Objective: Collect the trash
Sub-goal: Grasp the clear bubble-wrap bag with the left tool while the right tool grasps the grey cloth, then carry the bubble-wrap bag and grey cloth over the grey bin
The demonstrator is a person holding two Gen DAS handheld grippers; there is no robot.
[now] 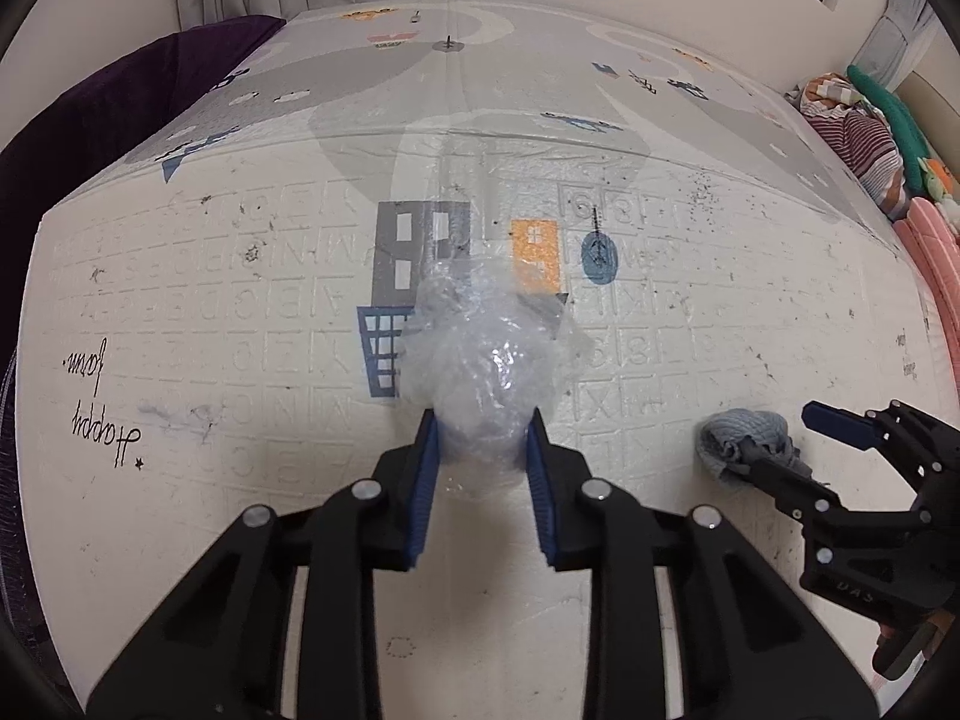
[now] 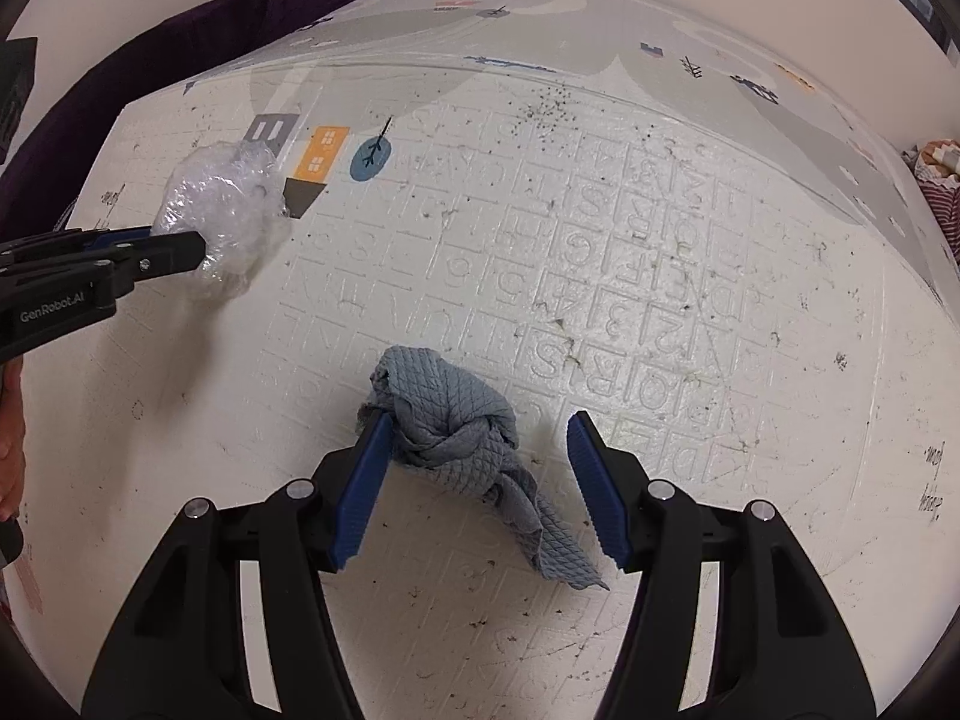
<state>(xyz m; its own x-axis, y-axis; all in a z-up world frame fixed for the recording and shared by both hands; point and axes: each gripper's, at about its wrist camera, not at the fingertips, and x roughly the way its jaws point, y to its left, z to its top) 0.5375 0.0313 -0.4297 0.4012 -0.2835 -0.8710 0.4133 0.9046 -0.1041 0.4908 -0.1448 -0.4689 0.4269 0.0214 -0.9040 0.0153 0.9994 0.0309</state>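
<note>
On a dirty white foam mat (image 2: 600,276), the left gripper (image 1: 483,438) pinches a ball of clear plastic wrap (image 1: 486,354) between its blue pads. Well to the right, the right gripper (image 2: 480,444) is spread wide around a crumpled grey cloth (image 2: 462,420), its left pad touching the cloth. Dark crumbs (image 2: 546,108) are scattered over the mat.

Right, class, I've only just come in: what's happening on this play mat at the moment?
A person is collecting trash with two tools. The left hand-held gripper is closed on a crumpled ball of clear plastic wrap. The right hand-held gripper is open around a twisted grey cloth lying on the play mat, one finger touching it, not yet gripping. Dark crumbs are scattered over the mat.
</note>
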